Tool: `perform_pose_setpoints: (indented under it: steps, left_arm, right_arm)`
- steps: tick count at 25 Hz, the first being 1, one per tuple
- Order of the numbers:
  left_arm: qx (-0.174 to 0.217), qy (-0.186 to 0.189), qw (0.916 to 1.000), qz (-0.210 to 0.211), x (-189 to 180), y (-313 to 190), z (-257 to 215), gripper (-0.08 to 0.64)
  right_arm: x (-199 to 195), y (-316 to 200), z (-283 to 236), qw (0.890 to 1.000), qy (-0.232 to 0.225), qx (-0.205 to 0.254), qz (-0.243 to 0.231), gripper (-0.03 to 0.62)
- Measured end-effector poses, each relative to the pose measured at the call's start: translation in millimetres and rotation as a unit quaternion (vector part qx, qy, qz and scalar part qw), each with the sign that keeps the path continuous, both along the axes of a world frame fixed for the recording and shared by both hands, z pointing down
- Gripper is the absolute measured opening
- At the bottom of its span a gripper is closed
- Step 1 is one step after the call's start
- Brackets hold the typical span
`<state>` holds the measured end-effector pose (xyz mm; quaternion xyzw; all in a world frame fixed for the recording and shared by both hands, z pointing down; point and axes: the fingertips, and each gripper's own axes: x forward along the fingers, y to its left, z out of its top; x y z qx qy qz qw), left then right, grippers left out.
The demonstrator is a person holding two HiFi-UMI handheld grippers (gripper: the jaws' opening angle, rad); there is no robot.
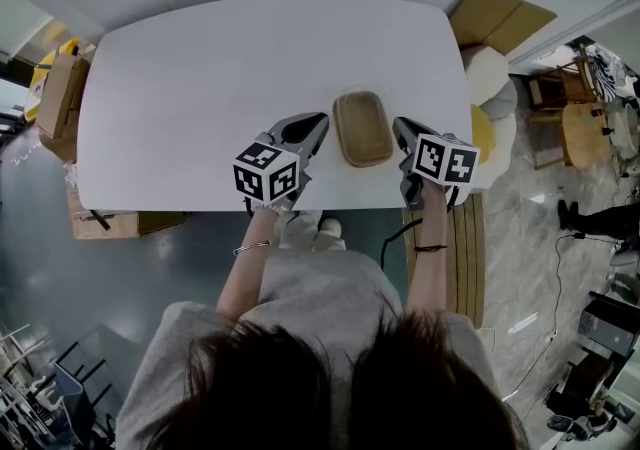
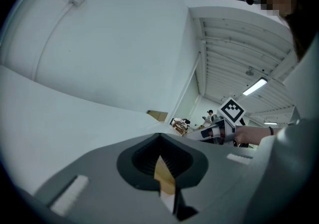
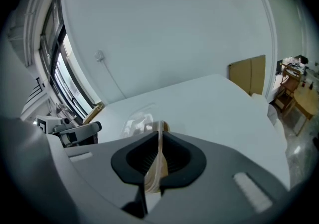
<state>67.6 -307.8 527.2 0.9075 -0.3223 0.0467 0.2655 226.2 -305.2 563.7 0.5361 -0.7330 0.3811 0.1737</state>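
A brown oblong container [image 1: 362, 126] with a clear lid lies near the front edge of the white table [image 1: 200, 78]. My left gripper [image 1: 320, 123] meets its left side and my right gripper [image 1: 399, 126] its right side. In the left gripper view the left gripper [image 2: 160, 141] is shut with a tan sliver of the container [image 2: 164, 175] pinched between its jaws. The right gripper view has the right gripper [image 3: 159, 137] shut on the thin clear and tan rim [image 3: 158, 166], with the clear lid [image 3: 137, 121] showing just beyond.
Cardboard boxes [image 1: 58, 98] stand off the table's left end, and another box [image 1: 497, 16] at its far right corner. Wooden furniture [image 1: 580, 128] and a person's legs [image 1: 595, 220] are on the floor to the right. A wooden plank [image 1: 468, 258] leans by my right arm.
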Motion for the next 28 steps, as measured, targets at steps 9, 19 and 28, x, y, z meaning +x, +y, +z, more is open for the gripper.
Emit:
perform_pose_setpoints:
  steps: [9, 19, 28]
  left_arm:
    - [0.031, 0.001, 0.9995, 0.006, -4, 2, -26, -0.009]
    - [0.082, 0.029, 0.9962, 0.004, -11, 4, -80, -0.009]
    - [0.142, 0.005, 0.9898, 0.012, -10, 12, -114, -0.009]
  right_arm:
    - [-2, 1, -35, 0.999, -0.023, 0.045, -0.001, 0.038]
    - [3, 8, -86, 0.994, -0.038, 0.105, 0.002, 0.038]
    - [4, 14, -123, 0.987, -0.056, 0.153, 0.005, 0.038]
